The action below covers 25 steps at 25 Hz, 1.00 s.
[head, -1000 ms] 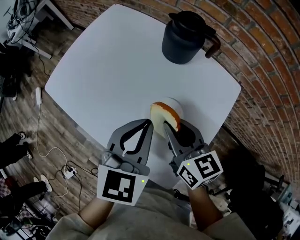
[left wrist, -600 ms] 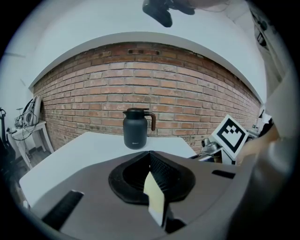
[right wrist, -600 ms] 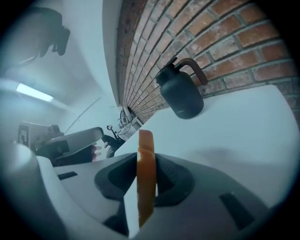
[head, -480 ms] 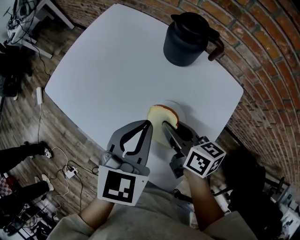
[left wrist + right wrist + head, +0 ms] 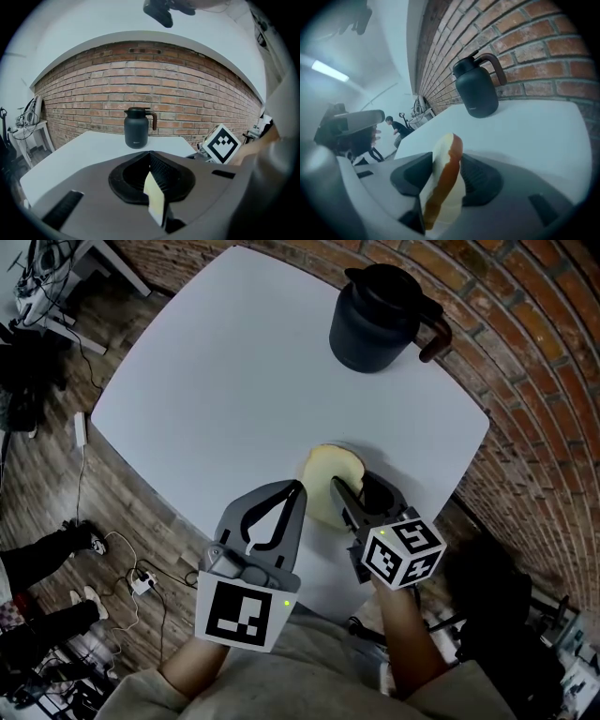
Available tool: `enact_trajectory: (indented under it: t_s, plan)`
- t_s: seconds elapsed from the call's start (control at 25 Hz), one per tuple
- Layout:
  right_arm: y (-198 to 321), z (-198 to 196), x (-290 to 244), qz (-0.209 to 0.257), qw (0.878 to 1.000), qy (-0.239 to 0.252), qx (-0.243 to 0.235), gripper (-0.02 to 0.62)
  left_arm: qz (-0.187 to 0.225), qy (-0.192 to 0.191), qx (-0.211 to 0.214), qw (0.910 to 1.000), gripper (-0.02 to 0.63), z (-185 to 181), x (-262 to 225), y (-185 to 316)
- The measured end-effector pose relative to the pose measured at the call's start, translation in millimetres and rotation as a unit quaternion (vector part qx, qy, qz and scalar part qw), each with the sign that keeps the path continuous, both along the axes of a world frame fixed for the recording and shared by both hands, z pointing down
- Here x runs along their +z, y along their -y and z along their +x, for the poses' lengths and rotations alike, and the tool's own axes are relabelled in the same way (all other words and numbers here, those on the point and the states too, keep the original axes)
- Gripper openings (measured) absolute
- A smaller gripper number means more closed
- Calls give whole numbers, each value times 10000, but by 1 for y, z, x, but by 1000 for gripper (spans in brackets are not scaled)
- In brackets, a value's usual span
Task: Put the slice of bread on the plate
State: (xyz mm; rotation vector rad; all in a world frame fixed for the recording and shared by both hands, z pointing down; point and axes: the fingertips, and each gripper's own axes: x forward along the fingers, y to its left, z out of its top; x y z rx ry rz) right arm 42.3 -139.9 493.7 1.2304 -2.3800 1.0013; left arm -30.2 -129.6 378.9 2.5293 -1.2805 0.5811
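The bread slice (image 5: pixel 326 482), pale with a brown crust, lies low over the white plate (image 5: pixel 360 455) near the table's front right edge. My right gripper (image 5: pixel 357 487) is at it, its jaws opening. In the right gripper view the bread slice (image 5: pixel 443 183) stands on edge between the jaws of the right gripper (image 5: pixel 447 161), leaning on the left one with a gap at the right pad. My left gripper (image 5: pixel 300 487) hovers just left of the bread, shut, with nothing held. In its own view the left gripper (image 5: pixel 151 154) has its jaws met.
A dark carafe (image 5: pixel 377 319) with a brown handle stands at the table's far right, also seen as the carafe (image 5: pixel 136 128) and carafe (image 5: pixel 477 91). The white table (image 5: pixel 234 381) ends close behind the plate. A brick wall (image 5: pixel 525 352) runs along the right. Cables (image 5: pixel 94 540) lie on the floor at left.
My right gripper has sunk toward the plate and rolled. The bread has gone from upright to lying flatter, and the jaws around it have widened. My left gripper has kept still.
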Motion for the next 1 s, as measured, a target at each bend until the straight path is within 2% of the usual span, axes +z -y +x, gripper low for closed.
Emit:
enact_trajectory:
  t_s: [0.12,0.24,0.44,0.72,0.84,1.0]
  plan:
    - [3,5,5,203,9976,-654,-22,206,-5,-9,-12,10000,11,-1,0,0]
    - [5,10,12,286,9941,-1047,-35,264,-5,-14,-4,10000,11,0,0,-1]
    - [7,16,18,297,9925,-1180,116,264,-10,-33,3,10000,11,-1,0,-2]
    - [13,20,4,595,9897,-1270,298,263,-94,-71,27,9999,11,5,7,-2]
    - [14,17,-1,636,9902,-1200,321,234,-116,-100,72,9999,11,10,7,-1]
    - [16,17,-9,677,9911,-1076,390,114,-67,48,147,9999,10,16,13,0]
